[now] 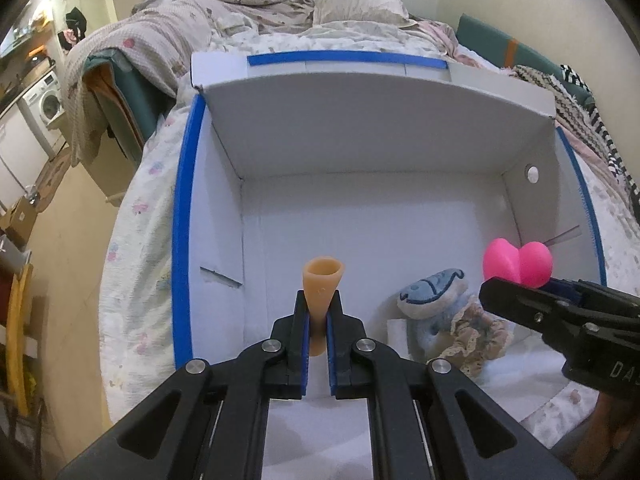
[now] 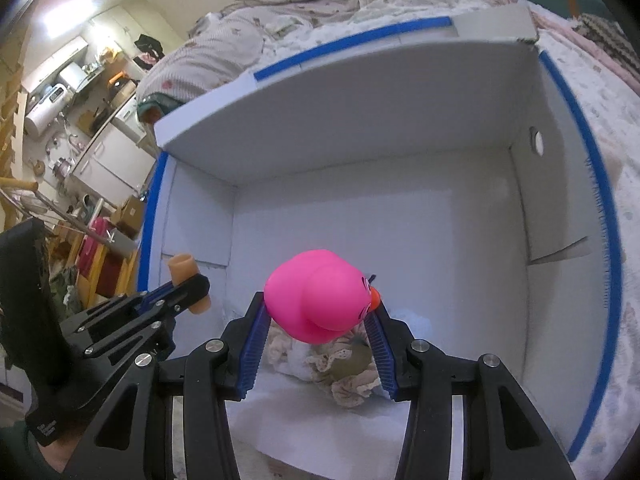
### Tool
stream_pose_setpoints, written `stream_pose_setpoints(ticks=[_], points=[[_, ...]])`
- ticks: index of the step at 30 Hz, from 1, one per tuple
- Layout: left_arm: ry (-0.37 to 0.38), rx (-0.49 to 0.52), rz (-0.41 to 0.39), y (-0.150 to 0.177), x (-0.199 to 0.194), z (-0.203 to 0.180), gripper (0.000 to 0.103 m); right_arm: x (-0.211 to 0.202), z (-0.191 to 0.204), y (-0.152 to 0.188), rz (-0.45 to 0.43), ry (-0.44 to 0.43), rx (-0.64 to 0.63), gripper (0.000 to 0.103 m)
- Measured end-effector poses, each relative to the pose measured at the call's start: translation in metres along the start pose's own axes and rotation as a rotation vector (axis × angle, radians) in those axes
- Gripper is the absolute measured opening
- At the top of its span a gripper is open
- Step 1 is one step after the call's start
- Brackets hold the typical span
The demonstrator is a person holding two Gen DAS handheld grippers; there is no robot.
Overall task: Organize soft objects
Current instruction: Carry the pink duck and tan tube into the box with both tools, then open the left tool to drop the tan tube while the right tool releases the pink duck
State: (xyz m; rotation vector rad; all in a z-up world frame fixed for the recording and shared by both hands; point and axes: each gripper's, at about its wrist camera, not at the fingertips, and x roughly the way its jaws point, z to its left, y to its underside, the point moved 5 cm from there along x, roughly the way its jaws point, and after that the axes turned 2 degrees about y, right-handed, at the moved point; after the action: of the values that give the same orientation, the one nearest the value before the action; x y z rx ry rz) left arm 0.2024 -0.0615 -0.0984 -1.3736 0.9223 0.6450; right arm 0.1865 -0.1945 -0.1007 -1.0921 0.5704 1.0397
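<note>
Holding both toys over the white box [image 1: 372, 128], your left gripper [image 1: 318, 316] pinches a tan cone [image 1: 322, 280] and your right gripper [image 2: 320, 320] clamps the pink rubber duck [image 2: 320, 294], ready to drop beside the blue plush [image 1: 434, 292].

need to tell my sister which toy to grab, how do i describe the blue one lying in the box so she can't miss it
Look in the big white cardboard box with blue-taped edges, set on the bed. On its floor, at the near right, lies a pale blue plush toy with a dark stitched face and beige lace frills. It alone rests in the box; the pink rubber duck and tan cone are held in hand-held grippers.
</note>
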Motion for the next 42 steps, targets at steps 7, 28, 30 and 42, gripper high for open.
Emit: stream_pose_setpoints(ticks=[7,28,30,42], points=[[-0.006,-0.018,0.053,0.007,0.015,0.001,0.006,0.014,0.001,0.003,0.044,0.013,-0.023,0.050],[-0.009,-0.037,0.071,0.013,0.019,-0.003,0.042,0.022,-0.008,0.011,0.104,-0.008,0.038,0.064],[0.011,-0.060,0.067,0.012,0.017,-0.002,0.053,0.017,-0.007,0.008,0.081,-0.018,0.041,0.066],[0.031,-0.094,-0.001,0.004,-0.012,0.005,0.068,0.000,-0.003,0.000,-0.030,0.040,0.045,0.103]])
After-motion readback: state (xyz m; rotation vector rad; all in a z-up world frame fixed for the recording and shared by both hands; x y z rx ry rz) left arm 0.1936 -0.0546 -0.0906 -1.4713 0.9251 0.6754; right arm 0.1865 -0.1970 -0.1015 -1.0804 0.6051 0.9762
